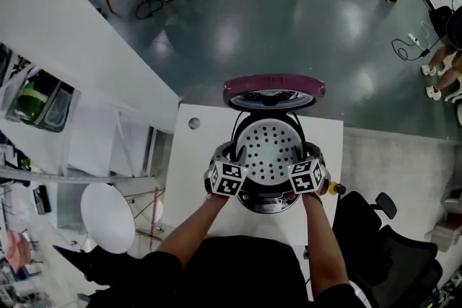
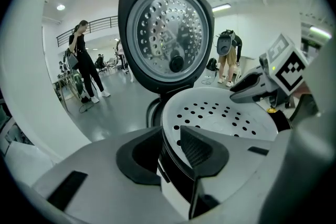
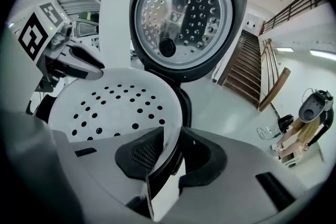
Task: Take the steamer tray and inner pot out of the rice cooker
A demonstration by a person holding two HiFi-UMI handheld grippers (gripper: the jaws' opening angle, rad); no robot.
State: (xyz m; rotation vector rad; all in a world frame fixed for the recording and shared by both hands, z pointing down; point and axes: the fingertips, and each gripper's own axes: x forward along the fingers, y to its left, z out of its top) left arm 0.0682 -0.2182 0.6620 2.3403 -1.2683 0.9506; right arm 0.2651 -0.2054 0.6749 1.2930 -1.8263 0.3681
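Left gripper [image 2: 169,136] and right gripper [image 3: 169,150] each pinch the steamer tray [image 1: 268,148] rim on opposite sides, one pad inside and one outside, likely for a level two-handed lift. The tray sits in the rice cooker [image 1: 273,204] on the worktop [image 1: 193,162], with the lid [image 1: 273,91] up. The inner pot is hidden beneath.

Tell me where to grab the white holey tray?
Grab the steamer tray by its thin rim, at its left and right edges, from above. It sits sunk in the rice cooker, so only the rim sticks up, and the open lid blocks the back. The left gripper and right gripper pinch there.
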